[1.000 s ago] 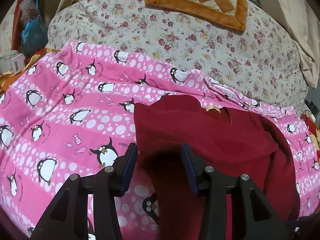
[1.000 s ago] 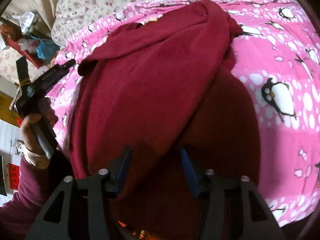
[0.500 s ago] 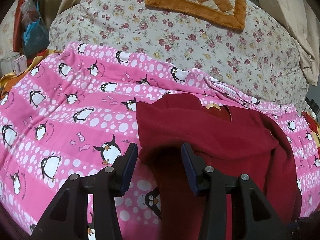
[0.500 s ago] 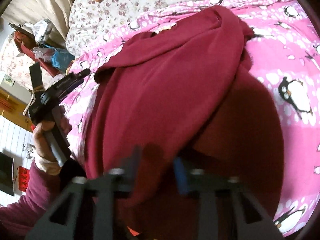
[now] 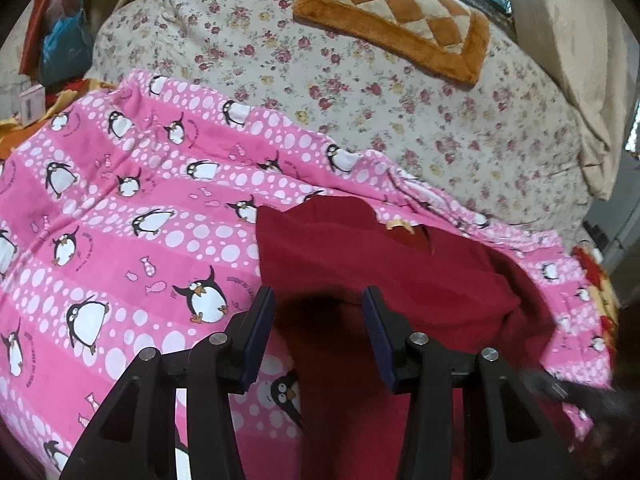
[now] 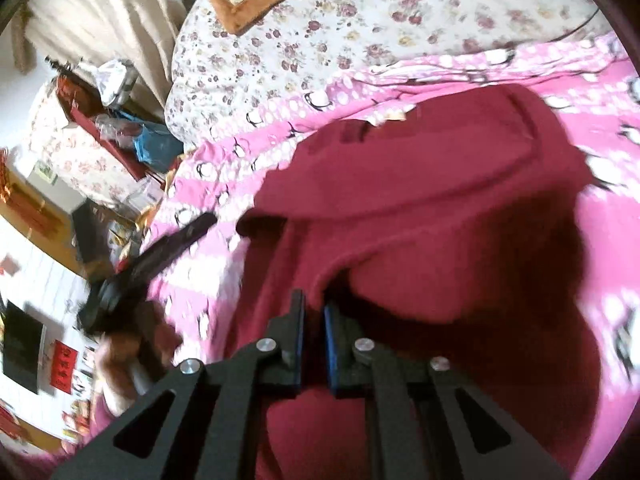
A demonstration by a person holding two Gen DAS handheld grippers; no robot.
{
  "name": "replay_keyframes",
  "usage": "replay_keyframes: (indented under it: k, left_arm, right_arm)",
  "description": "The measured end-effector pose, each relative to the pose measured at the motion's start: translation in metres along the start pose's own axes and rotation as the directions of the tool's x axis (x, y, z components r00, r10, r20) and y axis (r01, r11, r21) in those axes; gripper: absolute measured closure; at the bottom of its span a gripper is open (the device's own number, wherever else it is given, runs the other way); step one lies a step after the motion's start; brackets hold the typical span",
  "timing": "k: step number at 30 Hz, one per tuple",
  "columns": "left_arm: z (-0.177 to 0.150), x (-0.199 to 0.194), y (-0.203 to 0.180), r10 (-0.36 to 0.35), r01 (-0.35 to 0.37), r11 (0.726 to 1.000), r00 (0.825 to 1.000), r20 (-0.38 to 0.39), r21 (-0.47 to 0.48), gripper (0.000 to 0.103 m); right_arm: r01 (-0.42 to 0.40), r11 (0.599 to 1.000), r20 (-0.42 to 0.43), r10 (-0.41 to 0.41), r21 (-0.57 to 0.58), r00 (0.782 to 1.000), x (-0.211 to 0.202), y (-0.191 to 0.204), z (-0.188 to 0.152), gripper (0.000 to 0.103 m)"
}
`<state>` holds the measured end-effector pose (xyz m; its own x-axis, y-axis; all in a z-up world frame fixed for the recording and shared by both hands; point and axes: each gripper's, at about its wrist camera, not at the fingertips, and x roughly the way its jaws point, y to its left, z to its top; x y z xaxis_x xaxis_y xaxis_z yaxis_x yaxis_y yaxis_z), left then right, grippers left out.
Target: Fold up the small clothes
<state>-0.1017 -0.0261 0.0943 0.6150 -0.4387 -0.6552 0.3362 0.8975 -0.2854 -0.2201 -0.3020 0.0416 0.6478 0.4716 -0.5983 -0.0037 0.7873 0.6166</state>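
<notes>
A dark red garment (image 5: 384, 272) lies partly folded on a pink penguin-print blanket (image 5: 120, 208). My left gripper (image 5: 318, 304) is open and empty, hovering just over the garment's near left part. My right gripper (image 6: 314, 304) is shut on a fold of the red garment (image 6: 420, 200) and holds that edge up off the blanket. The left gripper also shows in the right wrist view (image 6: 160, 256), held in a hand at the garment's left side. The garment's lower part is hidden under both grippers.
A floral bedspread (image 5: 360, 92) covers the bed behind the blanket, with an orange checkered mat (image 5: 396, 12) on it. A cream pillow (image 5: 576, 72) lies at the far right. Cluttered shelves and bags (image 6: 120, 136) stand beside the bed on the left.
My right gripper closed on the red garment's edge and rose, tilting toward the head of the bed. The left gripper drew back slightly and stays open.
</notes>
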Motion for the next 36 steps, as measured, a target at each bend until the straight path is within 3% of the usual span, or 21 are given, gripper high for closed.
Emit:
replay_keyframes:
  k: [5,8,10,13,16,20,25,26,27,28,30,32,36]
  left_arm:
    - [-0.004,-0.009,-0.001,-0.066,0.066,0.998,0.998,-0.020,0.014,0.075]
    - [-0.009,-0.011,-0.007,-0.140,0.142,0.989,0.988,-0.067,0.034,0.073]
    - [-0.012,-0.014,-0.015,-0.167,0.173,0.982,0.983,-0.080,0.069,0.071]
    - [-0.017,-0.009,-0.028,-0.168,0.179,0.977,0.981,-0.102,0.113,0.068]
    - [-0.021,0.003,-0.041,-0.169,0.188,0.971,0.977,-0.134,0.147,0.068]
    - [-0.029,0.026,-0.061,-0.102,0.143,0.962,0.978,-0.180,0.232,0.068]
    - [-0.036,0.048,-0.069,-0.065,0.119,0.963,0.973,-0.223,0.240,0.068]
    - [-0.037,0.051,-0.068,-0.069,0.125,0.965,0.969,-0.237,0.229,0.075]
    - [-0.038,0.053,-0.067,-0.076,0.130,0.968,0.967,-0.243,0.215,0.095]
    - [-0.037,0.054,-0.067,-0.077,0.129,0.972,0.966,-0.248,0.197,0.101]
    - [-0.030,0.047,-0.070,-0.110,0.153,0.975,0.962,-0.250,0.160,0.103]
    - [-0.017,0.032,-0.080,-0.189,0.224,0.964,0.955,-0.229,0.142,0.103]
    - [0.023,-0.008,-0.119,-0.236,0.261,0.941,0.963,-0.133,0.216,0.103]
  right_arm:
    - [0.032,0.998,-0.065,-0.029,0.050,0.997,0.060,-0.014,0.034,0.092]
    - [0.026,0.988,-0.088,-0.012,0.152,0.996,0.075,-0.028,0.035,0.081]
    - [-0.008,0.984,-0.056,0.019,0.179,0.998,0.064,-0.029,0.032,0.066]
    - [-0.012,0.990,-0.015,0.014,0.140,1.000,0.035,-0.022,0.027,0.050]
    - [-0.005,0.995,0.022,0.003,0.103,1.000,0.001,-0.020,0.019,0.046]
    - [-0.006,0.994,0.045,0.001,0.112,0.999,-0.036,-0.029,0.004,0.041]
    - [0.003,0.988,0.045,-0.010,0.153,0.999,-0.061,-0.048,-0.013,0.041]
    - [0.005,0.988,0.051,-0.013,0.157,0.999,-0.066,-0.051,-0.016,0.041]
    - [0.007,0.987,0.057,-0.016,0.161,0.998,-0.069,-0.055,-0.018,0.041]
    - [0.008,0.986,0.063,-0.019,0.167,0.998,-0.073,-0.058,-0.020,0.041]
    - [0.022,0.983,0.077,-0.037,0.180,0.996,-0.079,-0.064,-0.021,0.041]
    - [0.047,0.981,0.095,-0.066,0.190,0.993,-0.085,-0.069,-0.020,0.040]
    - [0.073,0.976,0.120,-0.100,0.207,0.988,-0.096,-0.080,-0.013,0.038]
